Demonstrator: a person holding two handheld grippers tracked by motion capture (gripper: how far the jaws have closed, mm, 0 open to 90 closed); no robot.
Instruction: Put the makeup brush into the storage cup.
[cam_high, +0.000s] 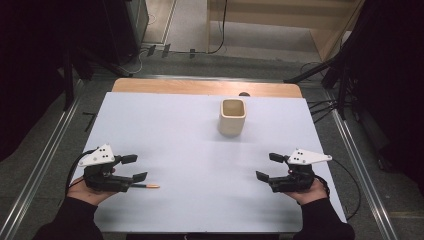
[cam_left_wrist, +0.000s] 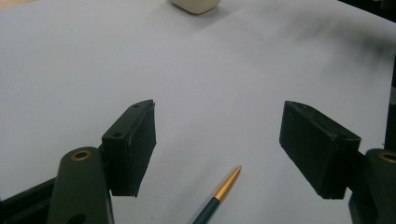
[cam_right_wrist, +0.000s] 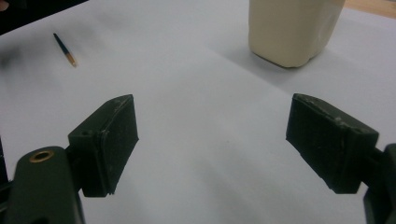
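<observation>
On your table (cam_high: 150, 125): 1 pen (cam_high: 146, 186), lying flat near the front-left edge, just ahead of your left gripper (cam_high: 134, 168), jaws spread, nothing held. 1 cream cup (cam_high: 232, 117) upright near the far edge. Your right gripper (cam_high: 266, 167) is spread too; bare surface lies between both.

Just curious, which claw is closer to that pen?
Left. The left claw hovers open right over the pen; the right claw is far across the table.
</observation>
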